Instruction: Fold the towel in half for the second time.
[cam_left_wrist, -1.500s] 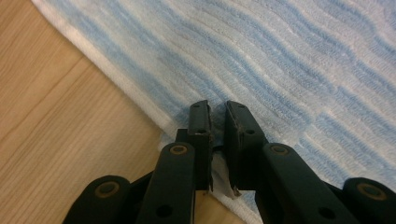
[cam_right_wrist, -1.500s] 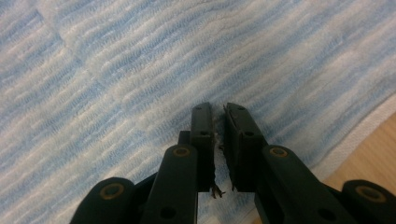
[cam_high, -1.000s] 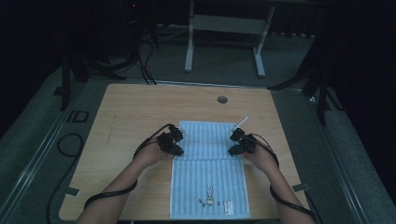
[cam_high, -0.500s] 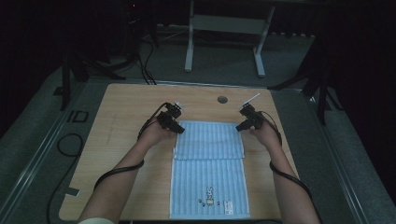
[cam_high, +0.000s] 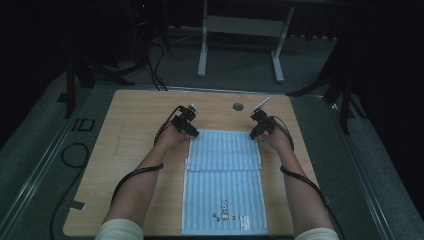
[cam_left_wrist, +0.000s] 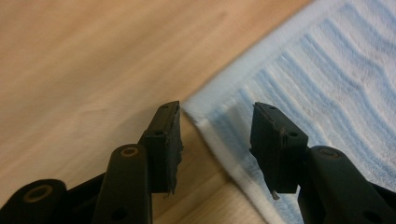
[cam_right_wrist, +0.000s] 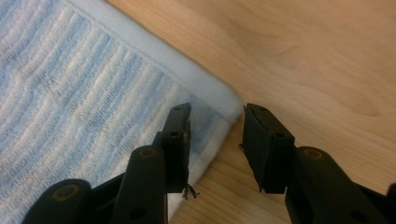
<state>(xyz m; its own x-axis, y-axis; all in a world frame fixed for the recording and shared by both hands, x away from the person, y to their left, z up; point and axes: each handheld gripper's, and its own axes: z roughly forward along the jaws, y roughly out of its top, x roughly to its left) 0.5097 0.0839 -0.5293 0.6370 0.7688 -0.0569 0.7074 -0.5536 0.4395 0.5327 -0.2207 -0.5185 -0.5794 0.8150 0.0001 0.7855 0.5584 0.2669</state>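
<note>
Dark room, stands and cables behind; wooden desk (cam_high: 130, 150) lit from above. Blue striped towel (cam_high: 225, 185) lies on the desk's middle, long axis running from the near edge toward the far edge, far part folded back into a double layer. Left gripper (cam_high: 192, 133) sits at the towel's far left corner, right gripper (cam_high: 253, 135) at its far right corner, each hand nearest its own corner. Both jaws have just been opening and stand partly apart, nothing pinched. Left gripper view: corner hem lies flat between the jaws, just ahead. Right gripper view: same. High view adds the fold line and small printed label near the near edge.
</note>
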